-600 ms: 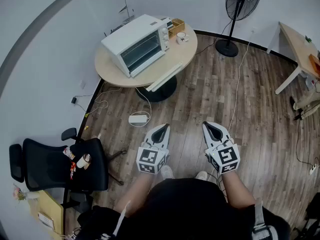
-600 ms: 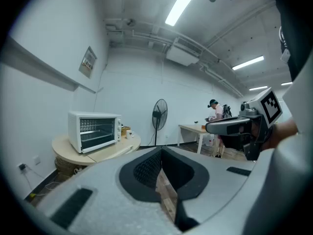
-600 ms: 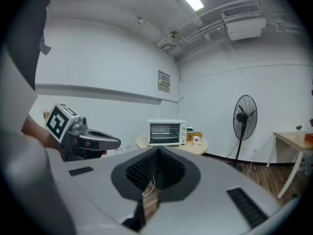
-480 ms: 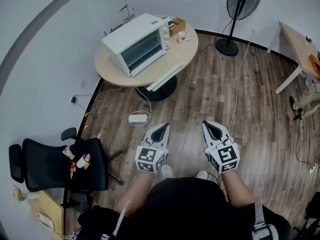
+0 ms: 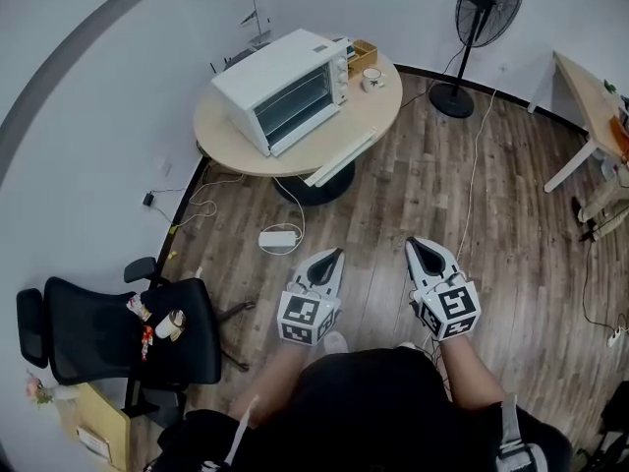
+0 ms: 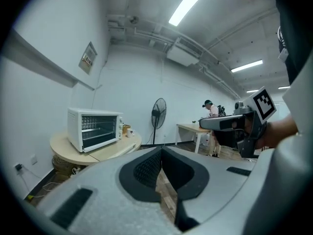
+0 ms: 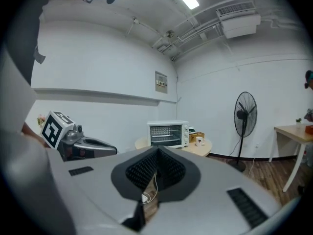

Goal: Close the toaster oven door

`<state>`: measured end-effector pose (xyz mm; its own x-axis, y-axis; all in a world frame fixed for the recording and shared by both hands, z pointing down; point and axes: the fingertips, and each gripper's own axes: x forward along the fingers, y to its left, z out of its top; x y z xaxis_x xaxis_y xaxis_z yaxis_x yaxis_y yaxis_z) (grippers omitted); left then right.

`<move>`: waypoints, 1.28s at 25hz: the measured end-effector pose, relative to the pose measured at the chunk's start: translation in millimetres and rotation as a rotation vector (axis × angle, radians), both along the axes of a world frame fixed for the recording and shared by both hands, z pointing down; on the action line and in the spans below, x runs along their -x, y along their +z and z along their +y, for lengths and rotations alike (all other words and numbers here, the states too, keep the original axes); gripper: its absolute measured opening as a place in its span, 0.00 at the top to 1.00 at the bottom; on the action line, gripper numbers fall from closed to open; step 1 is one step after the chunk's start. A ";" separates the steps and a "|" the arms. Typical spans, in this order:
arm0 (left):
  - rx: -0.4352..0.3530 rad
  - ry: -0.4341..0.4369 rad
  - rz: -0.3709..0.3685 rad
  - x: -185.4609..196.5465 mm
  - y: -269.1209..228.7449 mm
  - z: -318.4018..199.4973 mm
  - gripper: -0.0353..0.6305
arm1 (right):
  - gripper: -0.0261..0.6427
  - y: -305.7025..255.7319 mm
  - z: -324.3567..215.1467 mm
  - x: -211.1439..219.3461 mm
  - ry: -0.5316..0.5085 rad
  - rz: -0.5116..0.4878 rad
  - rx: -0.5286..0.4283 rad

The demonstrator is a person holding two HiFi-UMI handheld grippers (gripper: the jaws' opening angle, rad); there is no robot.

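A white toaster oven stands on a round wooden table by the far wall, well ahead of both grippers. Its glass door faces me and looks upright against the front. It also shows small in the left gripper view, oven, and the right gripper view, oven. My left gripper and right gripper are held side by side over the wooden floor, near my body. Both are shut with nothing between the pads. The left gripper and right gripper point towards the table.
A long white bar lies at the table's near edge; a mug and wooden box sit beside the oven. A power strip and cables lie on the floor. A black chair stands left, a fan and desk right.
The head view has shifted a little, and the table and oven sit slightly further right in it. Both grippers stay shut, side by side.
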<state>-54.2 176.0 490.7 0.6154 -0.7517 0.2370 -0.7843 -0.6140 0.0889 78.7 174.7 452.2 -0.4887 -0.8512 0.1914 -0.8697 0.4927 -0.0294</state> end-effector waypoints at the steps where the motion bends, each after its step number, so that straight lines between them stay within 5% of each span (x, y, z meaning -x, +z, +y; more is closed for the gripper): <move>1: -0.003 0.010 -0.005 3.9 0.6 0.0 0.94 | 0.97 0.4 -1.1 4.0 0.006 0.001 -0.002; 14: -0.010 0.012 -0.040 26.4 6.0 -34.9 0.94 | 0.97 6.6 -40.1 30.3 0.013 0.015 -0.018; 32: 0.028 -0.129 -0.076 -18.1 9.7 -164.0 0.94 | 0.97 18.4 -184.0 -25.6 -0.137 -0.018 0.035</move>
<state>-36.1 12.0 500.4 0.4933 -0.8161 0.3009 -0.8618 -0.5054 0.0421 104.3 -9.3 470.6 -0.6035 -0.7693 0.2097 -0.7936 0.6051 -0.0638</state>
